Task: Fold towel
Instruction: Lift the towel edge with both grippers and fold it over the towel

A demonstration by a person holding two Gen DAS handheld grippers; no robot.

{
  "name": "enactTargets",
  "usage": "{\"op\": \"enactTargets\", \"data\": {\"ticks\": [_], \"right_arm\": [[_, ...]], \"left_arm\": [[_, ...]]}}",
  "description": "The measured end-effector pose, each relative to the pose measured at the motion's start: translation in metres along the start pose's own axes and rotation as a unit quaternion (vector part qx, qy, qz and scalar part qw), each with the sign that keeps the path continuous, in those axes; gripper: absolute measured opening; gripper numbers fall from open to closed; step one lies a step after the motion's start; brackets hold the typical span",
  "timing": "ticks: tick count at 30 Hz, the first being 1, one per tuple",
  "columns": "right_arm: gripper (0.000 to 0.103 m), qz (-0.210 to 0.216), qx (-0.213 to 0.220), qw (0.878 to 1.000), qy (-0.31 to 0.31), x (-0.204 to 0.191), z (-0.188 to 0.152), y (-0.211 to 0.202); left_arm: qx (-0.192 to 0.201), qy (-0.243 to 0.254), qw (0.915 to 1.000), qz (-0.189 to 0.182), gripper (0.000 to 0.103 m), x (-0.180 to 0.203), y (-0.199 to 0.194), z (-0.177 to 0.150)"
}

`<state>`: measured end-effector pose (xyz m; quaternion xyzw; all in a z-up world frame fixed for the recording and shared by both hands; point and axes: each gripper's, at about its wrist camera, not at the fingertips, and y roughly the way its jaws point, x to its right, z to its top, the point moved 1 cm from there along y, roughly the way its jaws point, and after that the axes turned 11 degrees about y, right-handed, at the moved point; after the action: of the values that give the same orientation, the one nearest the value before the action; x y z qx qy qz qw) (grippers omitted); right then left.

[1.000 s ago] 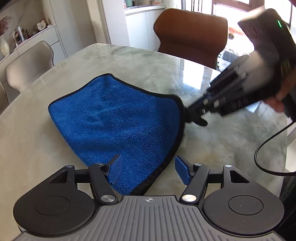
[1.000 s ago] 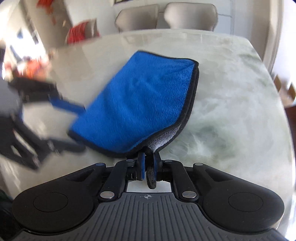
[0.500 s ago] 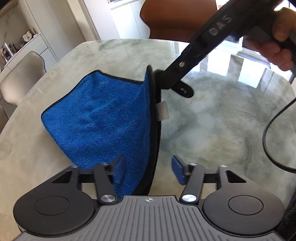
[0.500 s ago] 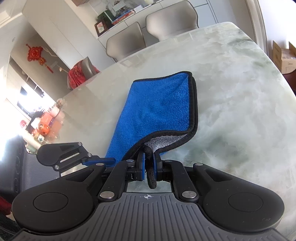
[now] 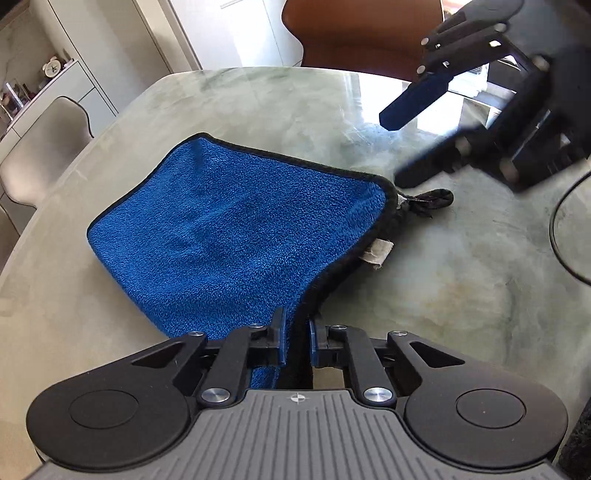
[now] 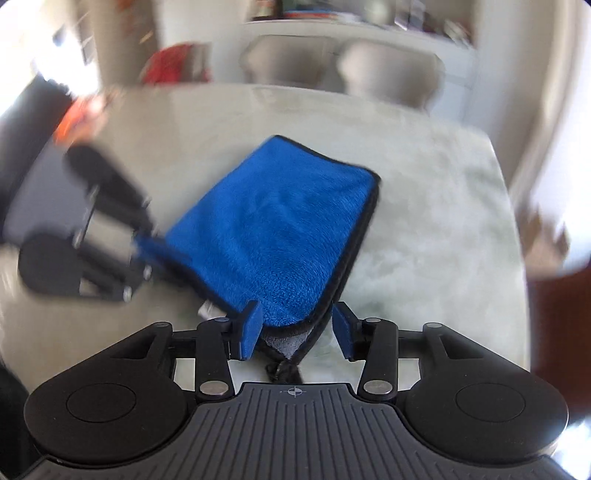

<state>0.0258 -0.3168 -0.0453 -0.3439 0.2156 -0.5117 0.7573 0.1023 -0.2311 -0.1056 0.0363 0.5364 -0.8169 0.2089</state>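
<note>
A blue towel [image 5: 236, 236] with black trim lies folded on the marble table [image 5: 461, 295]; it also shows in the right wrist view [image 6: 280, 229]. My left gripper [image 5: 295, 339] is shut on the towel's near corner. My right gripper [image 6: 295, 332] is open, its jaws standing on either side of the towel's other corner without holding it. In the left wrist view the right gripper [image 5: 402, 147] hovers open above the table, just beyond the towel's hanging loop [image 5: 428, 199]. A white label [image 5: 376, 254] sticks out of the towel's edge.
A brown chair [image 5: 362, 33] stands at the far side of the table, a grey chair [image 5: 40, 147] at the left. A black cable [image 5: 565, 229] hangs at the right edge. Two grey chairs [image 6: 343, 70] show blurred in the right wrist view.
My right gripper has opened and let go of the towel corner, which now lies on the table. My left gripper has closed on the near corner.
</note>
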Motion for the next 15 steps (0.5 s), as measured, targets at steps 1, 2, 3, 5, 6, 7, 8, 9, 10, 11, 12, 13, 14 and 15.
{"op": "enactTargets", "data": {"ticks": [1,2,3,5,6,7,8,9,10,11,12,13,14,15], "right_arm": [[0.049,0.004,0.0,0.999,-0.032,-0.009,-0.001,0.001],[0.049,0.007,-0.003,0.998,-0.06,-0.017,-0.003,0.004],[0.049,0.004,-0.007,0.997,-0.078,-0.023,-0.004,0.007],[0.049,-0.007,-0.015,0.993,-0.115,-0.036,-0.007,0.017],[0.049,-0.016,-0.014,0.991,-0.131,-0.04,-0.008,0.021],[0.049,-0.025,-0.014,0.989,-0.147,-0.045,-0.009,0.026],[0.049,-0.034,-0.013,0.986,-0.162,-0.049,-0.01,0.03],[0.049,-0.041,-0.014,0.984,-0.171,-0.051,-0.01,0.034],[0.049,-0.048,-0.014,0.982,-0.18,-0.052,-0.011,0.037],[0.049,-0.054,-0.017,0.981,-0.188,-0.054,-0.011,0.041],[0.046,-0.063,-0.019,0.979,-0.194,-0.054,-0.012,0.043],[0.043,-0.07,-0.021,0.977,-0.198,-0.055,-0.012,0.045],[0.031,-0.078,-0.027,0.976,-0.203,-0.054,-0.013,0.047],[0.021,-0.078,-0.031,0.976,-0.202,-0.053,-0.013,0.047]], "left_arm": [[0.0,-0.004,1.0,-0.003,0.01,-0.002,0.0,0.001],[0.001,-0.009,0.9999,-0.004,0.01,-0.005,-0.002,0.001],[0.002,-0.012,0.9999,-0.004,0.01,-0.006,-0.002,0.002],[0.004,-0.018,0.9998,-0.006,0.01,-0.01,-0.004,0.003],[0.005,-0.02,0.9998,-0.007,0.01,-0.012,-0.005,0.004],[0.005,-0.021,0.9997,-0.01,0.011,-0.013,-0.005,0.004],[0.004,-0.02,0.9997,-0.01,0.011,-0.013,-0.005,0.005],[0.004,-0.019,0.9998,-0.009,0.011,-0.013,-0.005,0.005],[0.004,-0.018,0.9998,-0.008,0.011,-0.012,-0.006,0.005],[0.003,-0.017,0.9998,-0.008,0.011,-0.012,-0.006,0.005],[0.003,-0.016,0.9998,-0.007,0.012,-0.012,-0.006,0.005],[0.001,-0.014,0.9999,-0.005,0.013,-0.011,-0.007,0.005],[-0.001,-0.011,0.9999,-0.003,0.014,-0.01,-0.007,0.004],[-0.001,-0.01,1.0,-0.002,0.014,-0.009,-0.008,0.004]]}}
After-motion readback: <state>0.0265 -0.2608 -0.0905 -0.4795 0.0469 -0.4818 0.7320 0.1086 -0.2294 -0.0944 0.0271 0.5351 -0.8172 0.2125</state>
